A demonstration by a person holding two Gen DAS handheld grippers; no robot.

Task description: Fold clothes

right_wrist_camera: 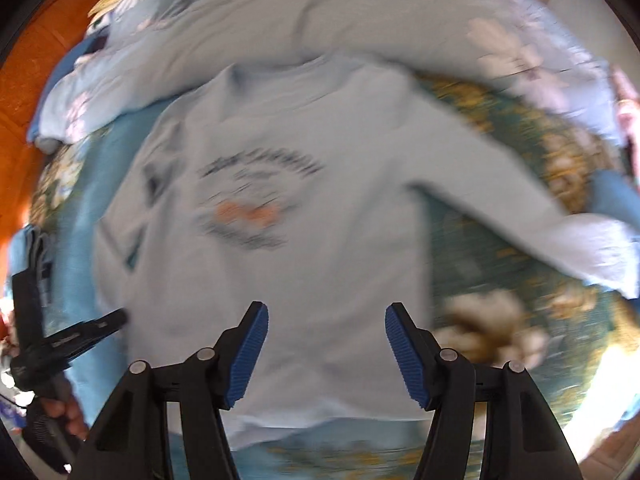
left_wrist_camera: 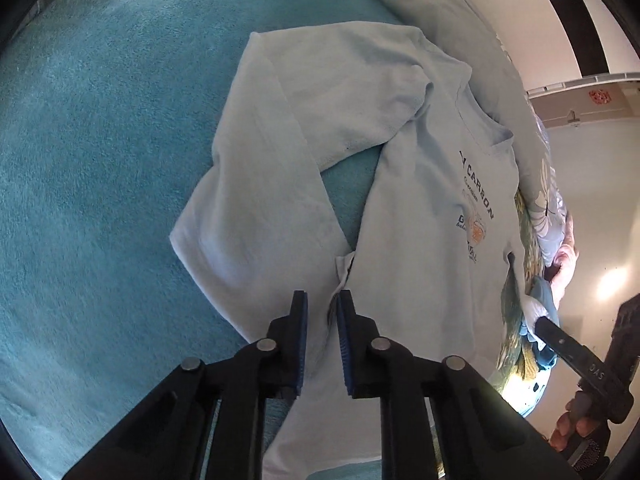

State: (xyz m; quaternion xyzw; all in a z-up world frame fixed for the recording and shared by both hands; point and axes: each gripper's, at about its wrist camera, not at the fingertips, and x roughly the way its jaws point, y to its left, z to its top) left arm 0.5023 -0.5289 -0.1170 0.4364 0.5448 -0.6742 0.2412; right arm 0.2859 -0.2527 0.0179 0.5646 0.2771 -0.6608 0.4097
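The left tool (left_wrist_camera: 322,300) points steeply down with its blue pads drawn close, a bunched fold of pale fabric caught between them at the armpit seam of the light blue sweatshirt (left_wrist_camera: 420,216). The right tool (right_wrist_camera: 326,316) hovers above the lower front of the same sweatshirt (right_wrist_camera: 320,280), its jaws spread wide and grasping nothing; that view is blurred.

The sweatshirt lies face up on a bed, chest print with dark lettering and an orange mark showing. One sleeve (left_wrist_camera: 272,152) is bent back on itself over the teal blanket (left_wrist_camera: 100,160); the other sleeve (right_wrist_camera: 540,216) stretches out across a patterned bedspread (right_wrist_camera: 520,280) of green and gold. A floral duvet (right_wrist_camera: 280,20) is heaped just beyond the collar. Orange wood (right_wrist_camera: 24,100) shows at the bed's edge.
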